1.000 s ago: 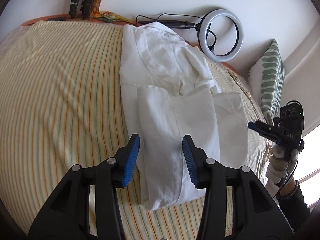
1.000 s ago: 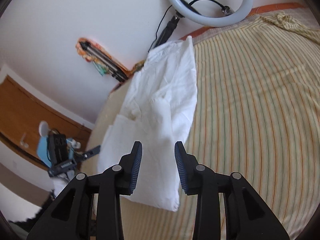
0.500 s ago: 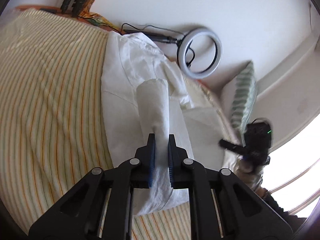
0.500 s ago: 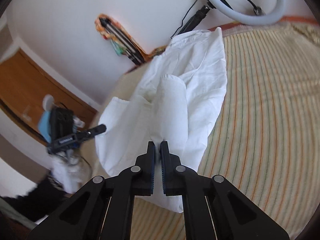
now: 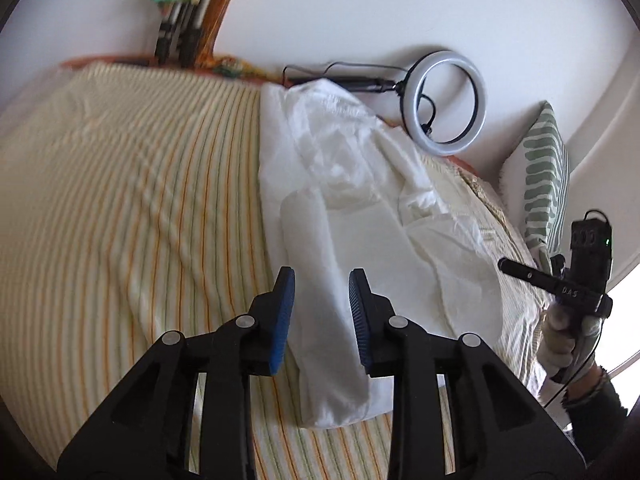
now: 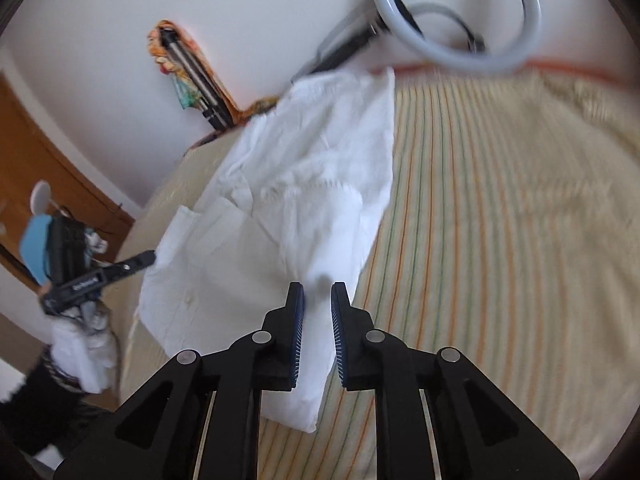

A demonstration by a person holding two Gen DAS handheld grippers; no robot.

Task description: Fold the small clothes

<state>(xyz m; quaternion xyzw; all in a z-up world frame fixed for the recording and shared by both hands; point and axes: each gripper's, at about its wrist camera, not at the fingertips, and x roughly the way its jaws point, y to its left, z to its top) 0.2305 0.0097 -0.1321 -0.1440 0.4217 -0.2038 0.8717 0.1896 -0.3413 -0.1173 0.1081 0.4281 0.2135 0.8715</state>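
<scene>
Right now my left gripper hangs over the near edge of the white shirt, its blue pads parted with a folded strip of the cloth lying between them; the pads do not press on it. Those jaws have just been opening. My right gripper stands the same way at the other side: its jaws have just been opening too, a narrow gap shows between the pads, and the shirt's fabric runs through that gap, with no clamping that I can see. The shirt lies spread on the striped bedspread, its far end up against the wall, sleeves folded in over the body. From the left camera I see my right hand in a pale glove at the bed's edge; from the right camera my left hand shows likewise. A ring light leans on the wall beyond the shirt, and a green-patterned cushion stands beside it. The right view is blurred.
</scene>
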